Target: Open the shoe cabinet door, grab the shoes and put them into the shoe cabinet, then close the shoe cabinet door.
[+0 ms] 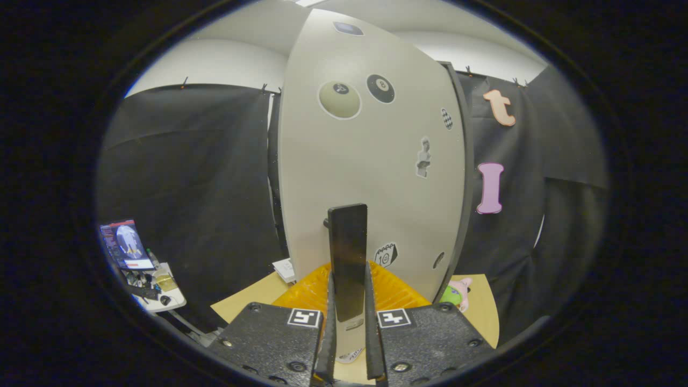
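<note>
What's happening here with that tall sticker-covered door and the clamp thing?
A person is working a hand-held gripper at a shoe cabinet. Its two fingers are closed on the dark upright handle of the cabinet door, which is covered in stickers. An orange mat lies on the wooden surface just beyond the fingers, at the foot of the door. I can't see any shoes.

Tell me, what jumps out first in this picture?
A tall pale cabinet door dotted with stickers stands straight ahead. Its dark upright handle sits between the fingers of the hand-held gripper, which appear closed on it. Behind the handle lies an orange mat, with a pink and green toy beside the door.
</note>
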{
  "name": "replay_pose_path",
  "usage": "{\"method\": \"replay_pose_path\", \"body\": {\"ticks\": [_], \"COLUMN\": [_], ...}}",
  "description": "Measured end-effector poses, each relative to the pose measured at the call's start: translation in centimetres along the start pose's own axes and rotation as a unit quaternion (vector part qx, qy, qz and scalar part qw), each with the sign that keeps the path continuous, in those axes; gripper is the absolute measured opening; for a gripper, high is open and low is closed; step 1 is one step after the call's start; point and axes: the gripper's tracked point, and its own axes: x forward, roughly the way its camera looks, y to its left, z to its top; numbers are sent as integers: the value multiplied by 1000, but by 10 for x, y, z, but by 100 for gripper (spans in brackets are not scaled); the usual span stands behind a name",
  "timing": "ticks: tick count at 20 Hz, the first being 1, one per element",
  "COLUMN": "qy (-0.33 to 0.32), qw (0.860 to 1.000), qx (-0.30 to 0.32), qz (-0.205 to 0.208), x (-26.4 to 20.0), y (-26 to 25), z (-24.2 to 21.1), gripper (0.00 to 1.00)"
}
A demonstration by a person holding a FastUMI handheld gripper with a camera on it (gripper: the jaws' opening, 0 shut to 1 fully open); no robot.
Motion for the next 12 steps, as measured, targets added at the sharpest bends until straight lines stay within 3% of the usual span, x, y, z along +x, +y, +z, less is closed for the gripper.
{"method": "replay_pose_path", "body": {"ticks": [8,12], "qy": [-28,-45], "qw": [999,997], "qx": [-5,-10], "qz": [-27,-63], "x": [-30,-42], "y": [-37,-65], "z": [-7,-9], "gripper": [23,19]}}
